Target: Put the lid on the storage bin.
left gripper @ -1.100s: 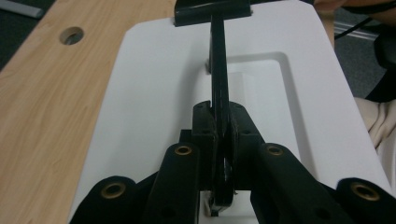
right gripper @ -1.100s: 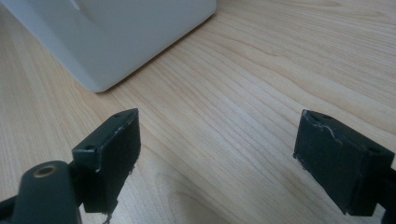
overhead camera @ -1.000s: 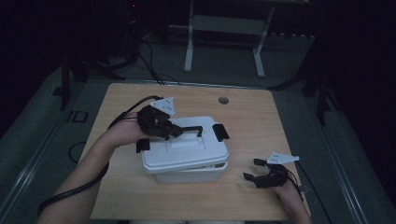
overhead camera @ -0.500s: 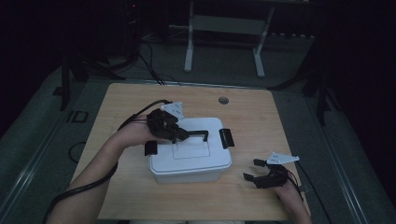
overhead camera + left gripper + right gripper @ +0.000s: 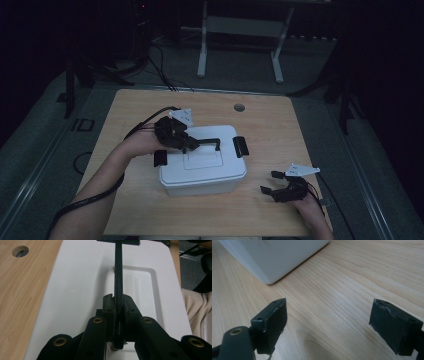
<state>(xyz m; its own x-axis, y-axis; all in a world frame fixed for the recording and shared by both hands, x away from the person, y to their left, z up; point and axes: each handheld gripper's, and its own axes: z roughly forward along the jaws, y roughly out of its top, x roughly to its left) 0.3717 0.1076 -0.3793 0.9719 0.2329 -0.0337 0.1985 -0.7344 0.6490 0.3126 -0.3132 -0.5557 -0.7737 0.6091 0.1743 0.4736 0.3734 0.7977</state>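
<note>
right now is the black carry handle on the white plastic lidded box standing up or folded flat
Standing up. The black carry handle is raised off the white plastic lidded box, clamped between the left gripper jaws.

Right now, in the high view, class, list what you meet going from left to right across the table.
Left black latch → left gripper, shut on the black handle of the white box → right black latch → right gripper, open on the bare table.
</note>
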